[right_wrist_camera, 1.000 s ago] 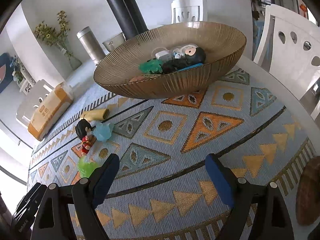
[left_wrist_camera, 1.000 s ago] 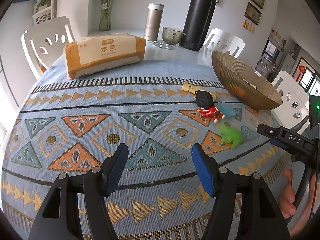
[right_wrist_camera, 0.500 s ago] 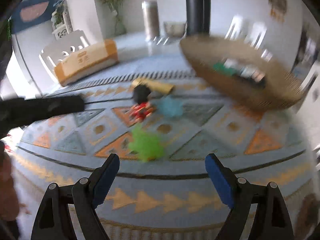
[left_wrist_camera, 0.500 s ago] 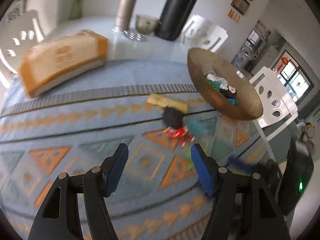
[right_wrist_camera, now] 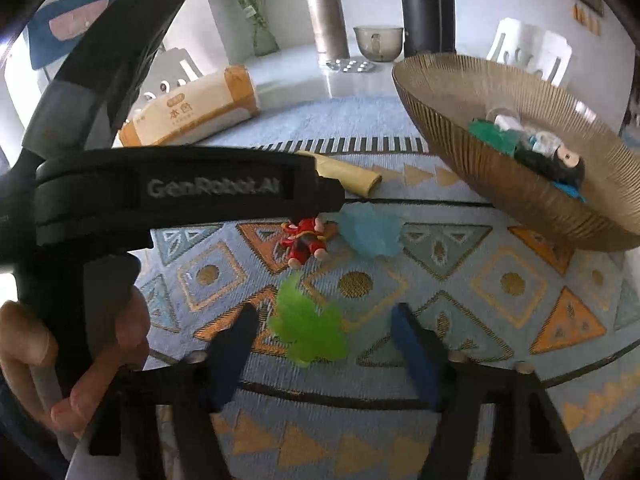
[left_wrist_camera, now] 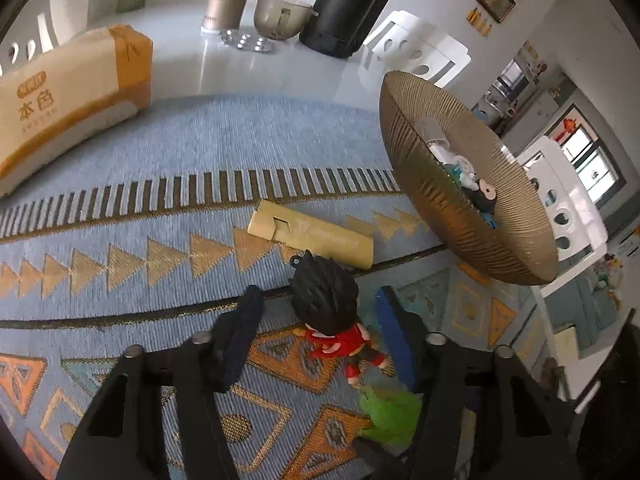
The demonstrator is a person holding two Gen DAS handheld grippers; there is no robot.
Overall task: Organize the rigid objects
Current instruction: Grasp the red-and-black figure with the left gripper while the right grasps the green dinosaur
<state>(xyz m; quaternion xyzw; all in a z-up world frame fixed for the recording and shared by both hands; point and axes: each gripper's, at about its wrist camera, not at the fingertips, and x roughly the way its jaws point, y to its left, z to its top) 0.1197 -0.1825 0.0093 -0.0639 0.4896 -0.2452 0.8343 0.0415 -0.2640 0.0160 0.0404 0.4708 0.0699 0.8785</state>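
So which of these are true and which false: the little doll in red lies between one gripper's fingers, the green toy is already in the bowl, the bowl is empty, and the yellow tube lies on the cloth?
1. The doll in red lies between the fingers of the left gripper. True; its jaws are closing around it.
2. The bright green toy is in the bowl. False: it lies on the cloth, between the closing jaws of the right gripper.
3. The bowl is empty. False: several small toys lie in it.
4. The yellow tube lies on the cloth. True.
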